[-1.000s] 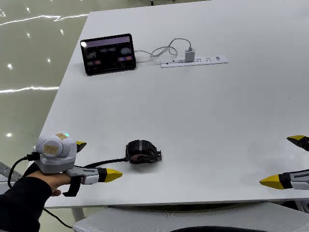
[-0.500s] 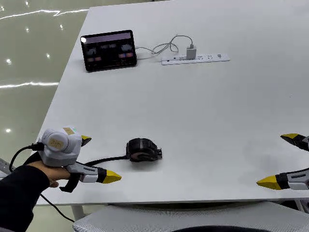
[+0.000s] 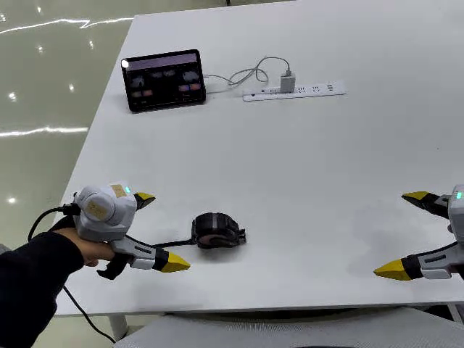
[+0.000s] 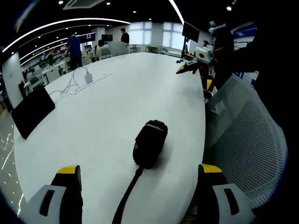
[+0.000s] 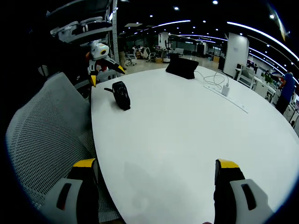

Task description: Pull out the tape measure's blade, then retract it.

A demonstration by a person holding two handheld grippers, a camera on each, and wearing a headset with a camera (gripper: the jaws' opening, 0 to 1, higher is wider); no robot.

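Note:
A black tape measure (image 3: 216, 230) lies on the white table (image 3: 304, 167) near its front edge, with a dark strap trailing to the left and the blade inside. My left gripper (image 3: 161, 230) stands open just left of it, yellow tips either side of the strap. In the left gripper view the tape measure (image 4: 149, 142) sits a short way beyond the open left gripper (image 4: 140, 170). My right gripper (image 3: 400, 233) is open far to the right, nothing between its fingers. The right gripper view shows the open right gripper (image 5: 156, 164) and the distant tape measure (image 5: 121, 94).
A dark tablet (image 3: 163, 80) stands at the back left. A white power strip (image 3: 293, 90) with a charger and cable lies beside it. A mesh chair back (image 4: 243, 140) is below the table's front edge. People stand in the room behind.
My left gripper has come a little closer to the tape measure, its far jaw now level with it. My right gripper has moved left, further into the head view. The tape measure has stayed put.

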